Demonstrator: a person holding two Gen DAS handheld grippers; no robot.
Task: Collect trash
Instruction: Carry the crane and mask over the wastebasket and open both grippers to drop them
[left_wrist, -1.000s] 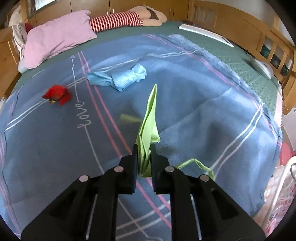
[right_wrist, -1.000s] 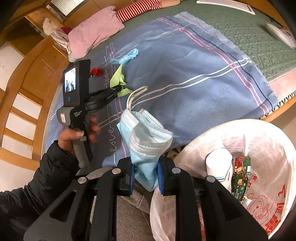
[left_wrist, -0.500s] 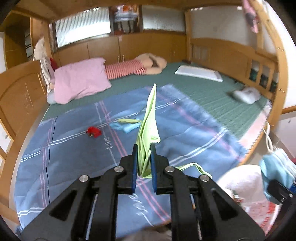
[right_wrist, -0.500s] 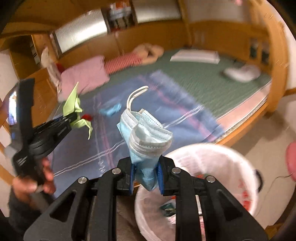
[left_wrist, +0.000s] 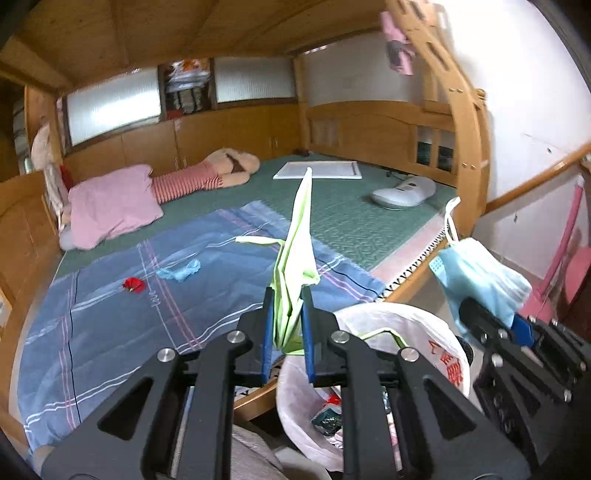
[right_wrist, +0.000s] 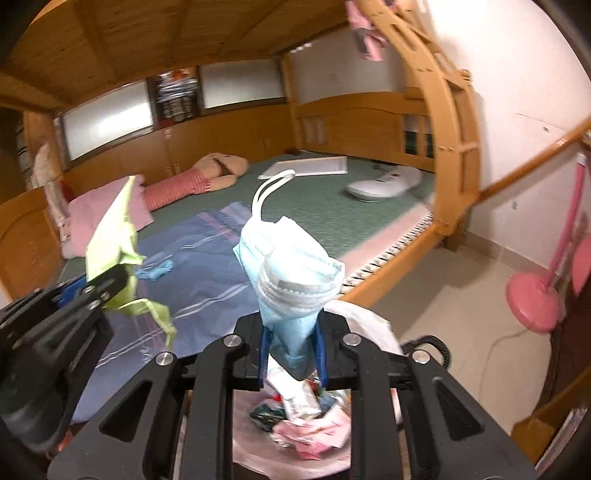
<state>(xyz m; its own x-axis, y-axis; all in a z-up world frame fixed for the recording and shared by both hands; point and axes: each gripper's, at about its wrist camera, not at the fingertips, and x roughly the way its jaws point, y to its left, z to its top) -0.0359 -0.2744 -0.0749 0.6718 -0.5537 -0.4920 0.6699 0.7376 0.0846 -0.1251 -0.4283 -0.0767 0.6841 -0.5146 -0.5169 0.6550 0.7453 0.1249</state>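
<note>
Wooden panelling wraps the bed (left_wrist: 354, 218), where a blue blanket (left_wrist: 207, 295) carries a red scrap (left_wrist: 133, 284) and a crumpled blue bit (left_wrist: 180, 272). Over the white trash bag (left_wrist: 402, 328) at the bedside, the left gripper (left_wrist: 288, 332) is clamped on a folded green paper (left_wrist: 297, 251), which stands upright. Beside it, the right gripper (right_wrist: 293, 350) pinches a blue face mask (right_wrist: 291, 273) above the litter in the bag.
</note>
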